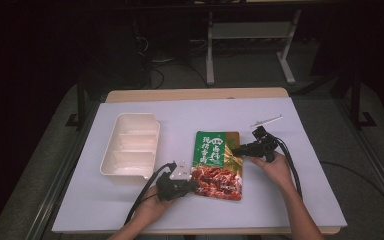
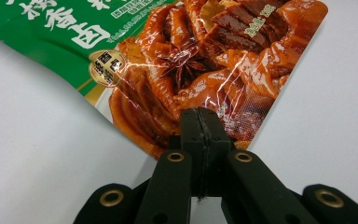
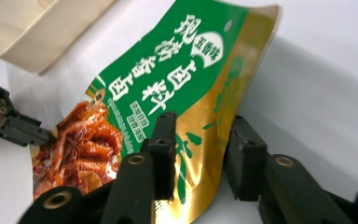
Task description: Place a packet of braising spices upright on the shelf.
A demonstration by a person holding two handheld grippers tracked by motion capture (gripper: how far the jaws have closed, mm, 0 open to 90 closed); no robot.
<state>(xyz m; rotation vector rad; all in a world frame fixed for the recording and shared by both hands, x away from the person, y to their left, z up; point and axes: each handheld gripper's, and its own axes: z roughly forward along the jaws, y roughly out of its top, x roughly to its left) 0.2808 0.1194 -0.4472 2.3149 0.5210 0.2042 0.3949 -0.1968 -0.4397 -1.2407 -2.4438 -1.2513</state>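
Left tool (image 1: 192, 184): we see it clamped on the pouch (image 1: 218, 165) (lower edge).
Right tool (image 1: 236, 149): jaws apart, straddling the pouch's gold edge.
Tray (image 1: 130, 145): on the desk (image 1: 300, 190), left.

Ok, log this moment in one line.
left gripper: shut on food pouch | right gripper: open, straddling pouch edge | white tray: apart

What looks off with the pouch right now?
The pouch isn't lying flat: its gold edge curls up off the table, and the film is creased near the left hand-held gripper, which pinches its corner. No tear or spill visible.
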